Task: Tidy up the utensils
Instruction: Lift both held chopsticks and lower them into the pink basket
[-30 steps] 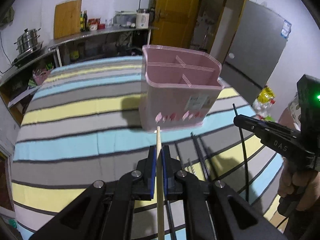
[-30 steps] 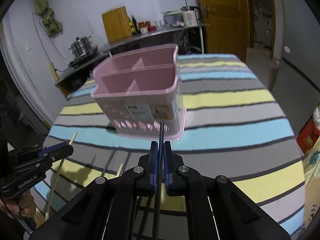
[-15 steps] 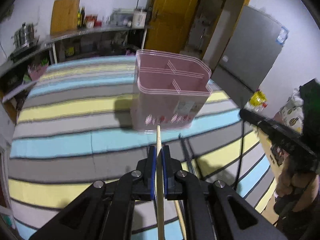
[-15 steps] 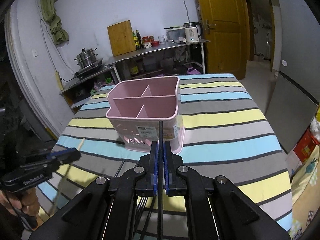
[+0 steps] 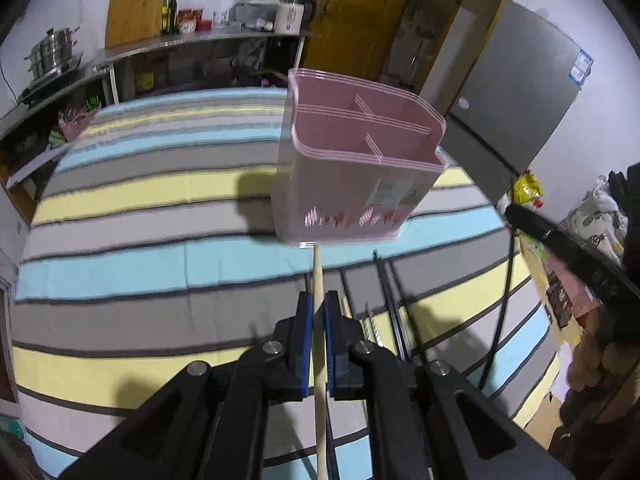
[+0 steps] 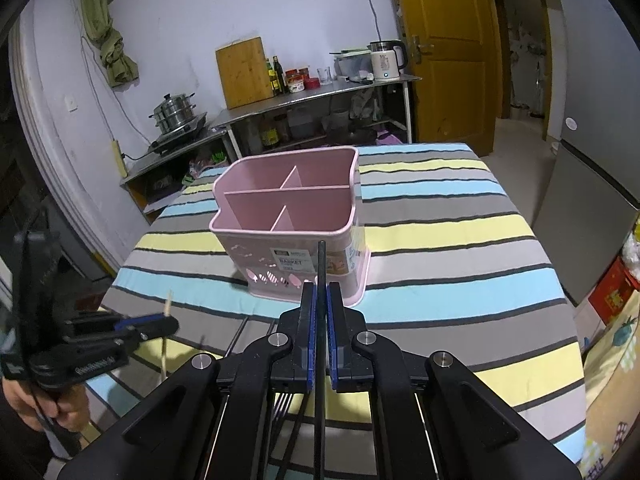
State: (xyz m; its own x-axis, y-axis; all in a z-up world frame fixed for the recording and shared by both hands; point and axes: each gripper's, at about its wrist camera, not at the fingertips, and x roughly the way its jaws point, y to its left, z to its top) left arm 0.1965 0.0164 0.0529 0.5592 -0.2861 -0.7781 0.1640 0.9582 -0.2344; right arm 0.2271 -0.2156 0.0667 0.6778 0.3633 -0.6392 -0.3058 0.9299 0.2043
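A pink utensil basket (image 5: 356, 168) (image 6: 288, 220) with several empty compartments stands on the striped tablecloth (image 5: 140, 208). My left gripper (image 5: 318, 304) is shut on a wooden chopstick (image 5: 318, 340) whose tip points at the basket's base. My right gripper (image 6: 321, 296) is shut on a black chopstick (image 6: 321, 272) that stands upright in front of the basket. In the right wrist view the left gripper (image 6: 160, 326) sits low at the left with the wooden chopstick (image 6: 166, 336) through it. Several black chopsticks (image 5: 394, 300) lie on the cloth near the front edge.
A steel counter (image 6: 312, 96) with a kettle, bottles, a cutting board and a steamer pot runs along the far wall. A yellow door (image 6: 448, 52) and a grey fridge (image 6: 592, 168) stand to the right. A hand (image 6: 52, 404) holds the left gripper's handle.
In the right wrist view the basket has shrunk and sunk lower, as the gripper drew back and up with the black chopstick. The left wrist view has shifted slightly toward the basket.
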